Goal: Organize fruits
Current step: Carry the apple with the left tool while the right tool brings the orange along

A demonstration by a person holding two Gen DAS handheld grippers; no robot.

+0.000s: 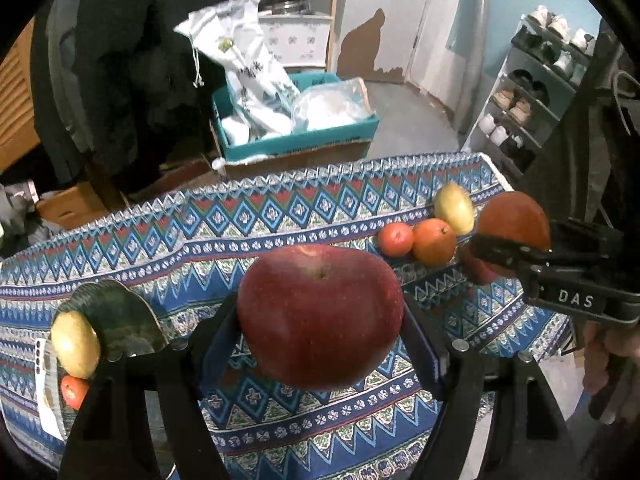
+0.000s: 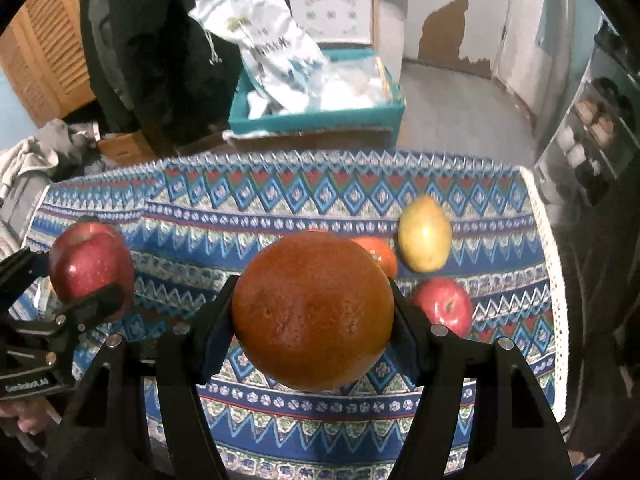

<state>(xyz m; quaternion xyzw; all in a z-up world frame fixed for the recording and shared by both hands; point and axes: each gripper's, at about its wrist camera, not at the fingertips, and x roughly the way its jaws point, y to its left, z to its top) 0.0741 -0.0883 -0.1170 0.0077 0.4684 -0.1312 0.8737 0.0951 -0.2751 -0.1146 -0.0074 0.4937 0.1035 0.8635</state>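
Both hands carry fruit above the tabletop (image 1: 120,240), which is covered by a patterned cloth: the left hand-held gripper (image 1: 320,320) is clamped on a big red apple (image 1: 320,316), its pads pressing the fruit's sides, and the right hand-held gripper (image 2: 312,320) is closed around a large orange (image 2: 312,312) the same way. The step in hand looks like carrying each fruit to its group, so the grips should stay firm and level, since round, smooth fruit can roll out if the pads slacken or tilt. On the right part of the cloth lie a yellow pear (image 2: 425,234), a smaller orange (image 2: 378,254) partly hidden behind the held one, and a second red apple (image 2: 442,308); the left view also shows a small tangerine (image 1: 395,239) beside them. Setting down among these calls for a slow descent into a bare patch, so nothing gets nudged. The cloth's right edge (image 2: 540,216) is close to that cluster, and the far edge drops toward a teal box (image 2: 316,120) on the floor, so rolling fruit could fall. The middle of the cloth is open and gives the most room.
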